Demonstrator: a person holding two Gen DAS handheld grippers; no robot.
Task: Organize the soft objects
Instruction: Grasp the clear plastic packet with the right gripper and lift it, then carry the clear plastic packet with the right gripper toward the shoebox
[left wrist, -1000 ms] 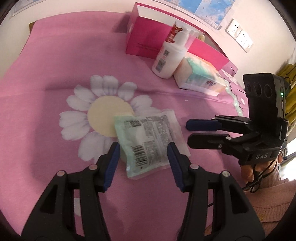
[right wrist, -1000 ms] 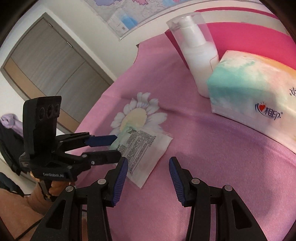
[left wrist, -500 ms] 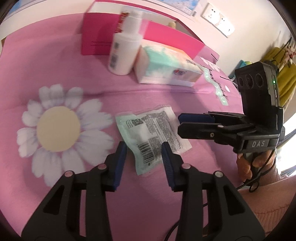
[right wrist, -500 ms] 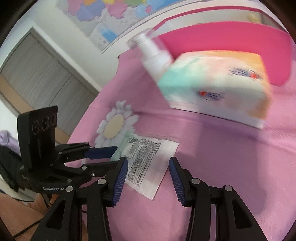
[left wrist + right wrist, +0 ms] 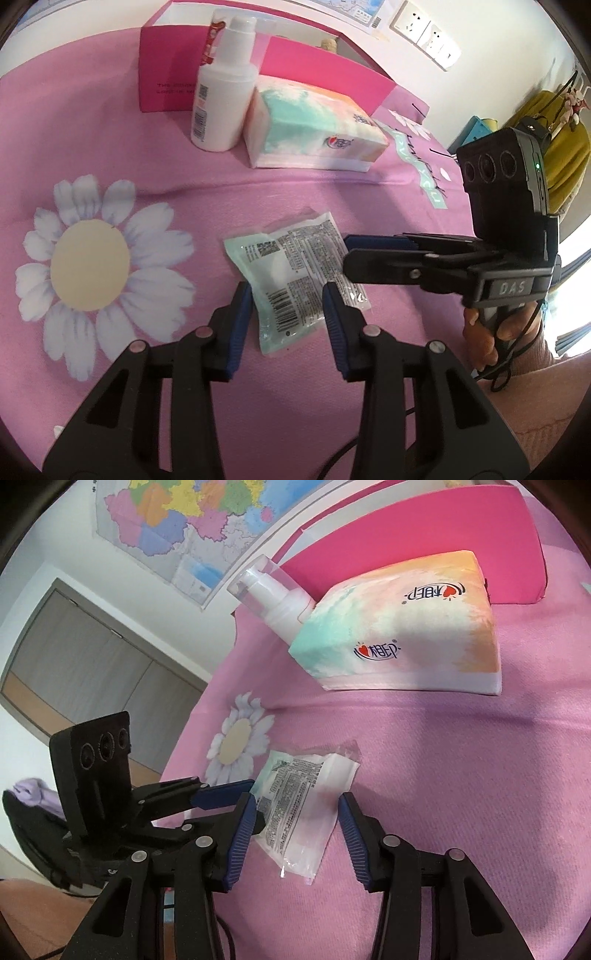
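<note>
The packet (image 5: 295, 280) was a flat, crinkly plastic sachet, pale green at one end with printed text and a barcode, lying on the pink cloth (image 5: 110, 122) beside a printed daisy (image 5: 92, 266). The left gripper (image 5: 286, 317) straddled its near end, jaws partly apart; contact unclear. The right gripper (image 5: 295, 834), jaws closing, flanked the packet's other end. Only the right view showed a wall map (image 5: 192, 528); only the left showed a hand (image 5: 491, 332). Behind stood a smooth white pump bottle (image 5: 221, 92) and a soft tissue pack (image 5: 314, 129).
</note>
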